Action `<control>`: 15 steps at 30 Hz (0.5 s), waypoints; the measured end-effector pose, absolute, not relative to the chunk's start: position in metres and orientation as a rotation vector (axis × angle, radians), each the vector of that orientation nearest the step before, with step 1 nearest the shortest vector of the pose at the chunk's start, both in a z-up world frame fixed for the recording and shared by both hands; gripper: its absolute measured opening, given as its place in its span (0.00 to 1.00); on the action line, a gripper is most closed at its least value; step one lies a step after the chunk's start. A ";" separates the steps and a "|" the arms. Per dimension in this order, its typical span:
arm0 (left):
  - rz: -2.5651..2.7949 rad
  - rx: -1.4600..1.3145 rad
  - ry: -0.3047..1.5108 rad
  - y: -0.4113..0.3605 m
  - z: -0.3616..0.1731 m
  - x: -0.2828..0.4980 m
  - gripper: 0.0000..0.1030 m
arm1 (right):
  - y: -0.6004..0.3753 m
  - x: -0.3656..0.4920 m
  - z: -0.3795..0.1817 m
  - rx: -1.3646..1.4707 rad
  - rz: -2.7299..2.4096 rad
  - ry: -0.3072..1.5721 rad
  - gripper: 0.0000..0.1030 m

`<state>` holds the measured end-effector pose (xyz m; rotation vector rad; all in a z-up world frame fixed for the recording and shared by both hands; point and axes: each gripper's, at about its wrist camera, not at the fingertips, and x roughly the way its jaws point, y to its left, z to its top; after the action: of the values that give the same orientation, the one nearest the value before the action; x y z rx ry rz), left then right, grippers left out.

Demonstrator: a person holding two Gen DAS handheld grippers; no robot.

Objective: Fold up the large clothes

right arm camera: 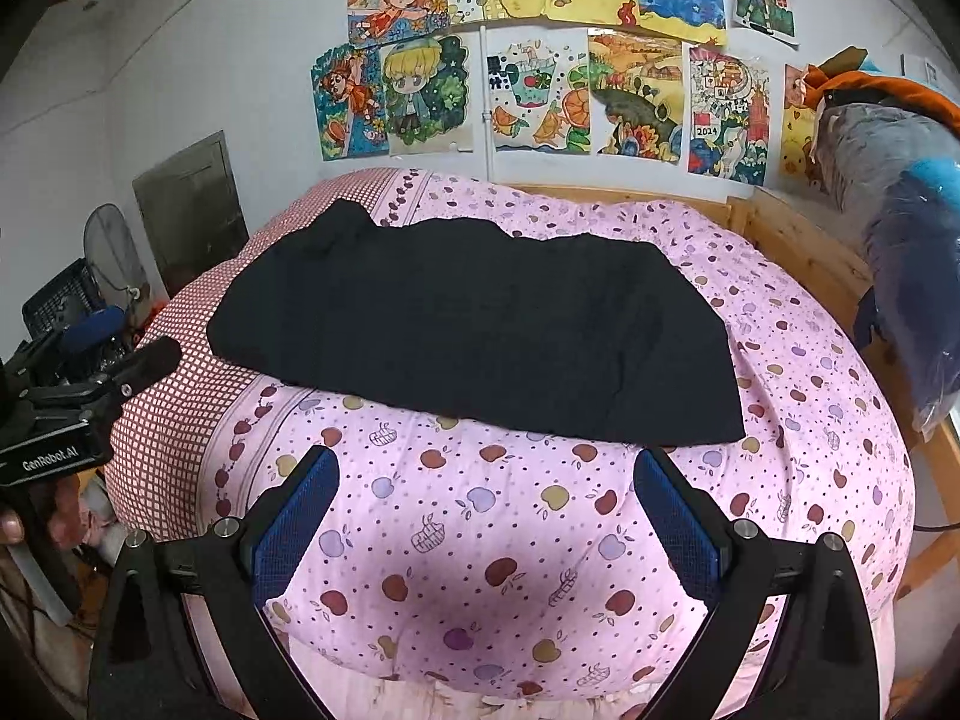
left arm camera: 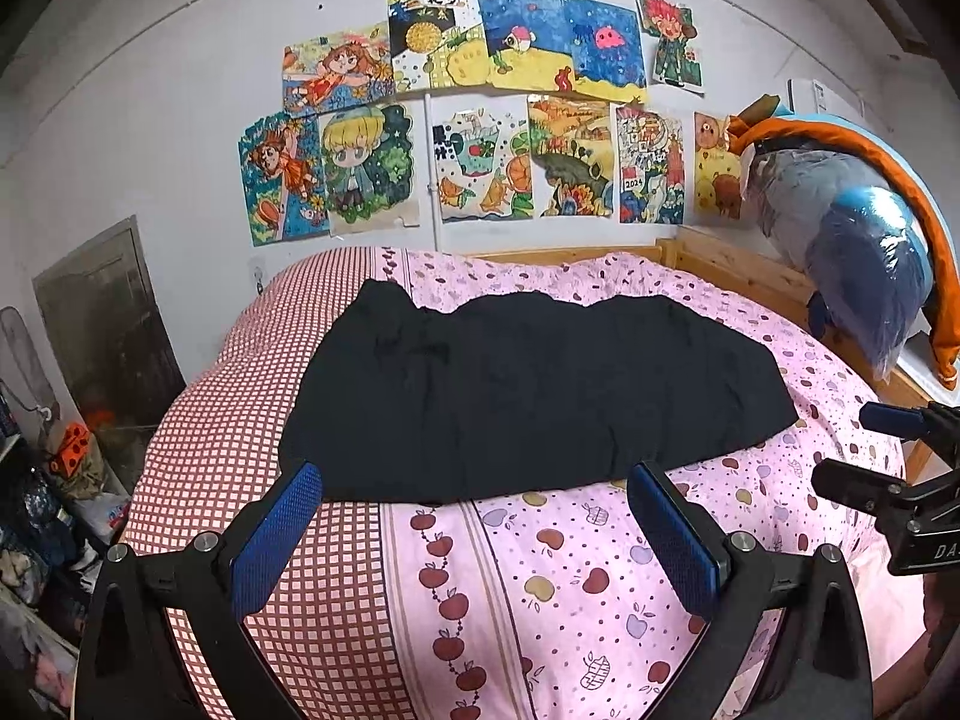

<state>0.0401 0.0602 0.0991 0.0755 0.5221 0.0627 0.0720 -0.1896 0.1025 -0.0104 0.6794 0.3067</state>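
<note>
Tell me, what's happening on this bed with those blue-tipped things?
A person holds a two-finger tool in each hand, about to fold a black garment spread flat on the pink apple-print quilt. The left tool and the right tool both hang open just short of the garment's near edge, neither gripping anything.

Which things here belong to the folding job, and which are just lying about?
Part of the job:
- black garment, spread flat on the bed
- left tool, open, empty
- right tool, open, empty
- pink apple-print quilt, the work surface

Lying about:
- drawings on the wall
- plastic-wrapped plush toy
- fan
</note>
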 end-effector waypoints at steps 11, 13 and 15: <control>0.043 0.109 0.515 0.054 0.097 0.039 1.00 | -0.194 0.072 0.106 0.011 0.292 0.672 0.94; 0.043 0.116 0.510 0.053 0.098 0.039 1.00 | -0.194 0.072 0.107 0.014 0.292 0.667 0.94; 0.041 0.117 0.509 0.053 0.098 0.038 1.00 | -0.195 0.072 0.108 0.015 0.293 0.664 0.94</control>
<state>0.0385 0.0526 0.0976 0.1173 0.5094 0.0409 0.0717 -0.1947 0.1080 0.0154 0.6636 0.2930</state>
